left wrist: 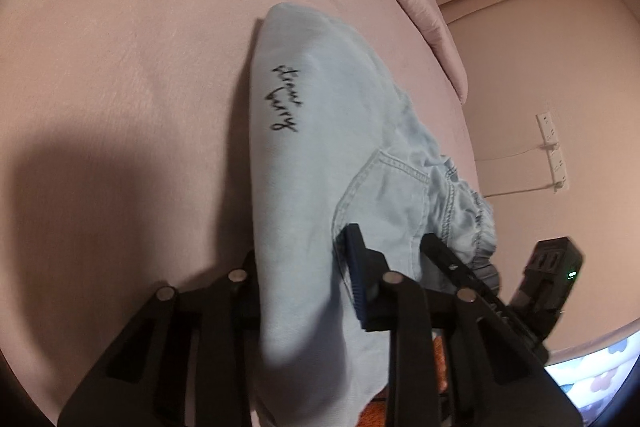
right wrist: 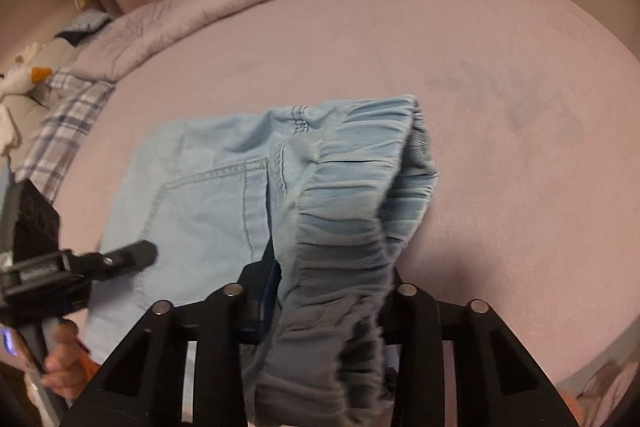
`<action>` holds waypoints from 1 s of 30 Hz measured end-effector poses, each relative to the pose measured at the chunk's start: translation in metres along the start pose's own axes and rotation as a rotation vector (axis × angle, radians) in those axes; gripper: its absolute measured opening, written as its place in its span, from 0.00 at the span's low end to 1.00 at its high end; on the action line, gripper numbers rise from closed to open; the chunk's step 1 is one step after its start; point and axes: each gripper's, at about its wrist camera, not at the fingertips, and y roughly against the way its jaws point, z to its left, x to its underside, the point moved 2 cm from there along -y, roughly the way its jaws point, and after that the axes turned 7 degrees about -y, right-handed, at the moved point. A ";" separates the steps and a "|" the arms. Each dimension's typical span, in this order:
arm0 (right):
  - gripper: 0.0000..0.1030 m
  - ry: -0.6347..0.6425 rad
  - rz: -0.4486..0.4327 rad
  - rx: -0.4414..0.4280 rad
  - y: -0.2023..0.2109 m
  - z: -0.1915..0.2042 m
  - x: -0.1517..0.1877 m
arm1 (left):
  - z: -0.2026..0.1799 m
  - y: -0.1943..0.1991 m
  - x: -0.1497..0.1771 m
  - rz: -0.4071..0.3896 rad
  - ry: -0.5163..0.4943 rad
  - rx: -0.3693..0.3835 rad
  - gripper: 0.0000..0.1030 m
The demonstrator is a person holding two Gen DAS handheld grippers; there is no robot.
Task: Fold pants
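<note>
Farthest to the left of the left gripper (left wrist: 304,291) lies only bare pink bedcover (left wrist: 120,87), with the gripper's shadow across it. Between this gripper's fingers runs a folded edge of the light-blue pants (left wrist: 320,147), the pads pressed on the cloth; the hand-lettered part of the fabric stretches ahead of it, and the stitched back pocket (left wrist: 384,195) sits just to its right.

Further right, the right gripper (right wrist: 332,291) is clamped on the gathered elastic waistband (right wrist: 352,207), which bunches up thick between its fingers and rises in front of the camera. Seen from this gripper, the rest of the pants lie flat on the bed to its left, where the left gripper and the hand (right wrist: 64,359) carrying it appear.

The step in hand looks like lifting the near end to carry it over. To do it well, both grips should rise together and level (the waistband is bulky, so it may slip), keeping the cloth taut between them so the fold lands square, edges matched, no wrinkle trapped beneath.
</note>
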 end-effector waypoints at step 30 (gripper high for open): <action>0.34 0.162 -0.159 -0.091 0.029 0.083 -0.039 | -0.043 0.073 -0.045 -0.209 -0.317 -0.227 0.26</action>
